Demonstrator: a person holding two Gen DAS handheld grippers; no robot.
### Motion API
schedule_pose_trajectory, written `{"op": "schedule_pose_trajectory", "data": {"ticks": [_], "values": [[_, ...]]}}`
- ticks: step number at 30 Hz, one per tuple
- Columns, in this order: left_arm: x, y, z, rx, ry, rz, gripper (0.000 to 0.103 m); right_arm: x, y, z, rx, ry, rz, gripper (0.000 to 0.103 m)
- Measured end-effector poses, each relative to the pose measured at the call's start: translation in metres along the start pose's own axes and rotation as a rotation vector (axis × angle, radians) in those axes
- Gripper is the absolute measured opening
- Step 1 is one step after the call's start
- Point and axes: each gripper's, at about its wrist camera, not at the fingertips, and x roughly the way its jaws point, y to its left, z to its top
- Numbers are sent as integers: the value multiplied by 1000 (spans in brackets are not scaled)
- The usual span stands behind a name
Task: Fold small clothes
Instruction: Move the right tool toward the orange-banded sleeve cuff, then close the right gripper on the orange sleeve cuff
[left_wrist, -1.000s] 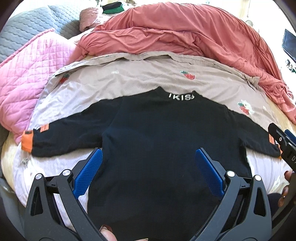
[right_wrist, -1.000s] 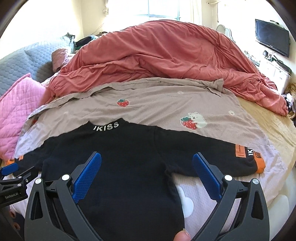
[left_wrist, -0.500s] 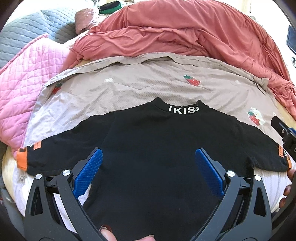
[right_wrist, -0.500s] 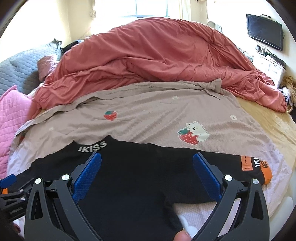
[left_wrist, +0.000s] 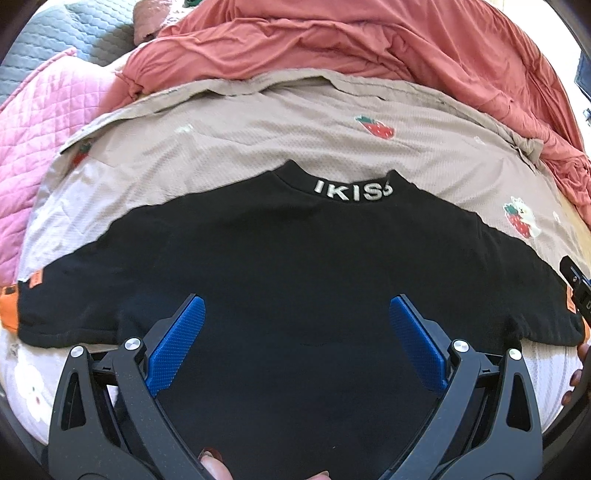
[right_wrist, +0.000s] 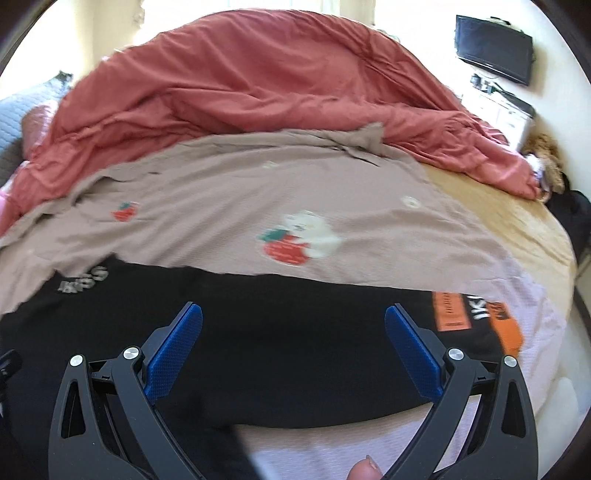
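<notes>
Lying flat on the bed (right_wrist: 517, 229) atop a beige blanket (left_wrist: 258, 140), the black shirt (left_wrist: 295, 266) runs sleeve-to-sleeve crosswise; left gripper (left_wrist: 295, 336) over the torso, right gripper (right_wrist: 293, 341) nearer the orange-cuffed right sleeve (right_wrist: 476, 321), both fingers apart, empty.

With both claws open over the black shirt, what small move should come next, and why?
Probably lower the right claw onto the right sleeve and pinch it. The black shirt lies flat, unfolded, and nothing is gripped yet.
</notes>
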Motion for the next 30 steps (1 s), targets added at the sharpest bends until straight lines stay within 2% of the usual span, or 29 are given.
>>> {"op": "schedule_pose_trajectory", "data": {"ticks": [6,15,22,27,30], "values": [[11,-14,-5,20,7,-15,94,5,-37,6,71,6,-40,99],[25,-43,-16,93,32,-59,94,24,-127,9,294,95,-134,99],[33,-63,-31,147,60,-73,94,39,-192,-6,430,180,-217,99],[38,-65,-39,154,72,-80,94,54,-224,-27,581,261,-148,98],[41,-66,-41,160,80,-77,94,57,-229,-31,589,273,-185,98]]}}
